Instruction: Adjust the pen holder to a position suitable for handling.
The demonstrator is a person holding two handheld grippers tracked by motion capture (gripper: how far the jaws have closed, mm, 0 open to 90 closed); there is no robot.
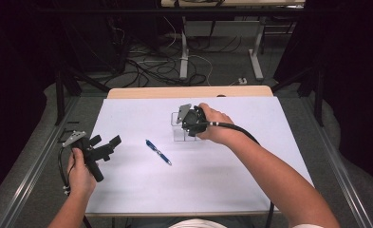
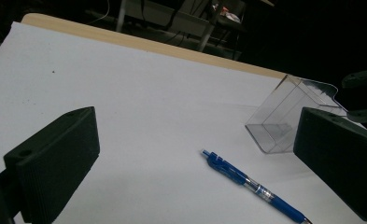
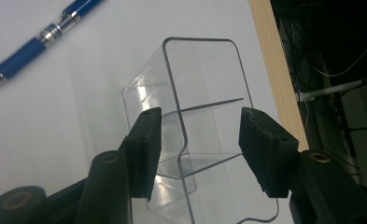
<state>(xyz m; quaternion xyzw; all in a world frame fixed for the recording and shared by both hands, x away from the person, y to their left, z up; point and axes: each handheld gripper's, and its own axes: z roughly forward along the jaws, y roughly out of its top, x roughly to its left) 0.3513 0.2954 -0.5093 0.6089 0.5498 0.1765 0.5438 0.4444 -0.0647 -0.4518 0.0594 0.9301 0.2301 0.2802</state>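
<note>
Upright clear box (image 3: 204, 116) holding nothing, right tongs (image 3: 197, 144) parted around its wall, left tongs (image 2: 195, 158) apart.

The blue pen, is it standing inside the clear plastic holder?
No, the blue pen lies flat on the white table, apart from the clear plastic holder.

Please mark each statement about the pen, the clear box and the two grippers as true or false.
1. The blue pen lies on the white sheet. True.
2. The pen is inside the clear box. False: it lies apart from it, on the sheet.
3. The right gripper has its jaws open around a wall of the box. True.
4. The left gripper holds the pen. False: its jaws are open and empty.
</note>
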